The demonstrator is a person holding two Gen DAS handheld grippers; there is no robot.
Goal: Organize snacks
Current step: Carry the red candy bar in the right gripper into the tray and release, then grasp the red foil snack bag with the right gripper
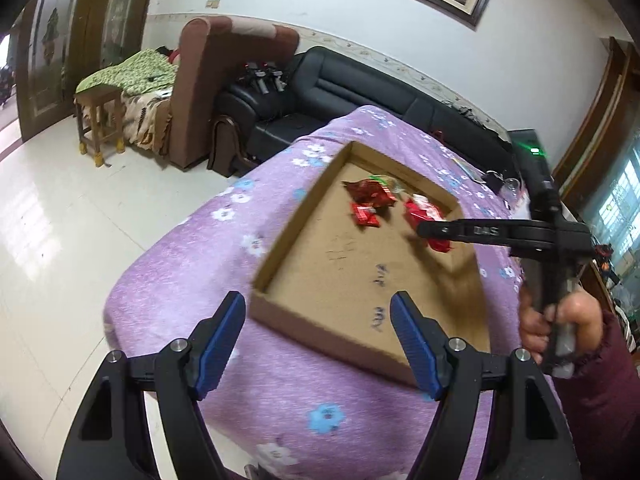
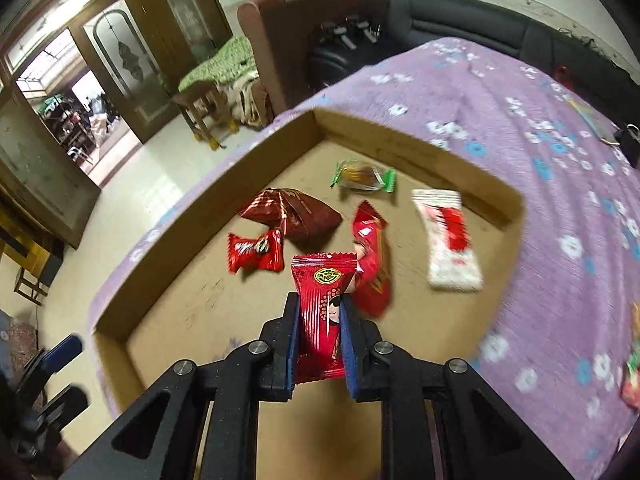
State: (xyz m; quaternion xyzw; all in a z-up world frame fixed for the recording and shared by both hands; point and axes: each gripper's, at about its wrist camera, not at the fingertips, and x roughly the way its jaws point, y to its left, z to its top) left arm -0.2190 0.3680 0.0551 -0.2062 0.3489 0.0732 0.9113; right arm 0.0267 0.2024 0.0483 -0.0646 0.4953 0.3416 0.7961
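A shallow cardboard tray (image 1: 280, 248) (image 2: 208, 208) lies on the purple flowered table. In it lie several snack packets: a dark red one (image 2: 294, 214), a small red one (image 2: 254, 256), a long red one (image 2: 374, 256), a green-ended one (image 2: 362, 176) and a white-and-red one (image 2: 450, 240). My right gripper (image 2: 320, 316) is shut on a red snack packet (image 2: 322, 308) and holds it above the tray's near part; it also shows in the left wrist view (image 1: 424, 229). My left gripper (image 1: 318, 320) is open and empty above the tray's near corner.
The purple tablecloth (image 1: 280, 400) (image 2: 560, 220) covers the table. More snack packets (image 2: 632, 372) lie at its right edge. A black sofa (image 1: 320, 92), a brown armchair (image 1: 208, 80) and a wooden stool (image 1: 100, 120) stand beyond on the tiled floor.
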